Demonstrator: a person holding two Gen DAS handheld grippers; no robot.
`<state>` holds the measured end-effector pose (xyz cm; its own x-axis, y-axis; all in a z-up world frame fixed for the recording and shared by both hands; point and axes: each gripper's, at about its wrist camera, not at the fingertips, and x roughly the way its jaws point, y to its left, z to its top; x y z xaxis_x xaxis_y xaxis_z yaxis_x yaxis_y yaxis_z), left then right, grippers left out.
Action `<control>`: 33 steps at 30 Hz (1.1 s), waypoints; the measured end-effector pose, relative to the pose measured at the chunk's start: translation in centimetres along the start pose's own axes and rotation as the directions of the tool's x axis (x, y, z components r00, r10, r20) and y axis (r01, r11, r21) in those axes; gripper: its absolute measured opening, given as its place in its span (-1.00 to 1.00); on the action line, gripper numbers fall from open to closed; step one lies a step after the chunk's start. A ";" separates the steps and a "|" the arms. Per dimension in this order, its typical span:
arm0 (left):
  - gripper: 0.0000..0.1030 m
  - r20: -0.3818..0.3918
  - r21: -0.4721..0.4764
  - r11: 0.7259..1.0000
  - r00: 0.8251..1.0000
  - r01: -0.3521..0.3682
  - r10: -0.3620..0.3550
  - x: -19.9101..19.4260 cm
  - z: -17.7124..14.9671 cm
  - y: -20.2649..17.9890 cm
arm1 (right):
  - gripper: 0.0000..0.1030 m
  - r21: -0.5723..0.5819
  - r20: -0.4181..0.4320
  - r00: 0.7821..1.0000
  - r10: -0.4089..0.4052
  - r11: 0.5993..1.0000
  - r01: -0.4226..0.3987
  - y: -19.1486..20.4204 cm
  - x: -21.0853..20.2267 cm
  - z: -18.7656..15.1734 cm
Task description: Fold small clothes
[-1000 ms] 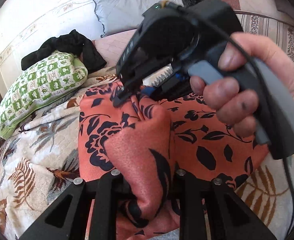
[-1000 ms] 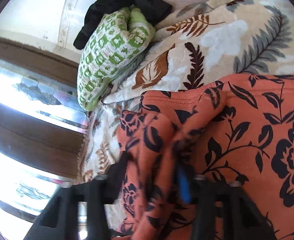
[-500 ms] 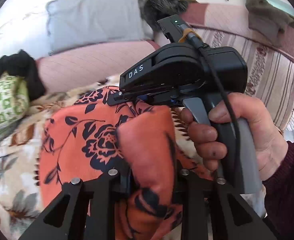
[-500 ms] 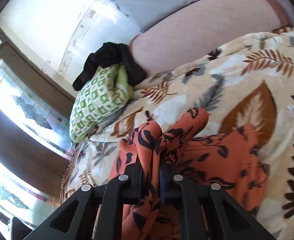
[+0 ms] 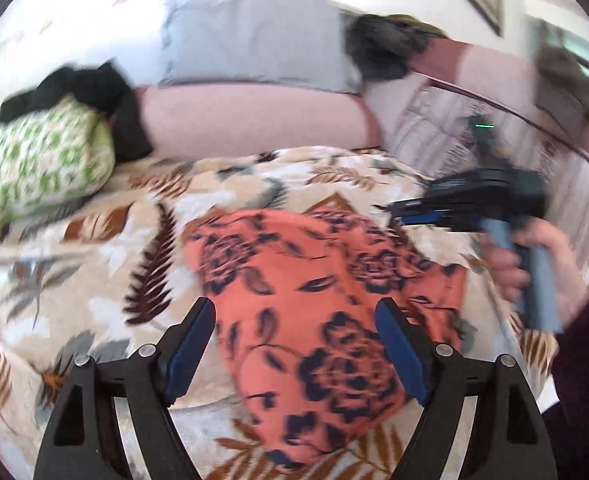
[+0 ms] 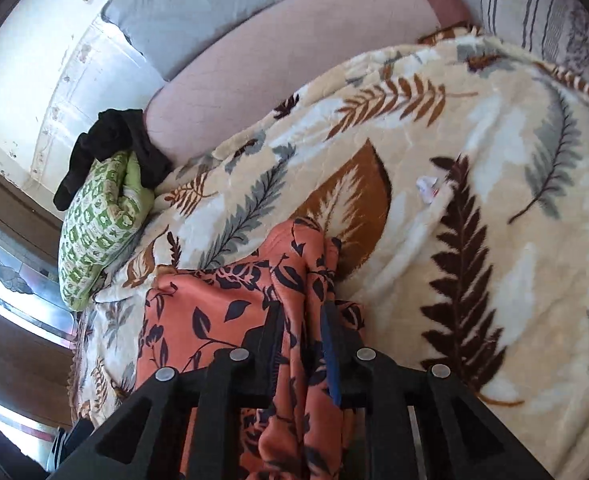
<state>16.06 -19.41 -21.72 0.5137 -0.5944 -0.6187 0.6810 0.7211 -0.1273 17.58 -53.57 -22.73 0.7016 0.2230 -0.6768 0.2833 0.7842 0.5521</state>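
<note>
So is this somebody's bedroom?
Probably a bedroom: a fluffy cream blanket with leaf prints covers a bed, with a grey pillow and a green-and-white patterned cushion by the wall.

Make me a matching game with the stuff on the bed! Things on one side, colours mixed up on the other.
Things:
1. garment
2. blanket
3. small pillow
4. big pillow

Colours:
A. green and white
B. grey
C. orange with dark flowers
D. cream with leaves

Pairs: 1-C, 2-D, 3-A, 4-B
</note>
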 end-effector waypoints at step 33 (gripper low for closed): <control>0.65 -0.322 0.012 0.998 0.945 -0.066 0.066 5.7 -4.1 2.9 | -0.66 -0.110 -0.177 0.980 0.090 0.988 -0.111 10.9 9.9 1.0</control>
<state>18.81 -19.22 -28.79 0.3627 -0.3991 -0.8421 0.6517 0.7546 -0.0769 28.28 -43.39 -22.95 0.5975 0.3918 -0.6997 0.1303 0.8135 0.5668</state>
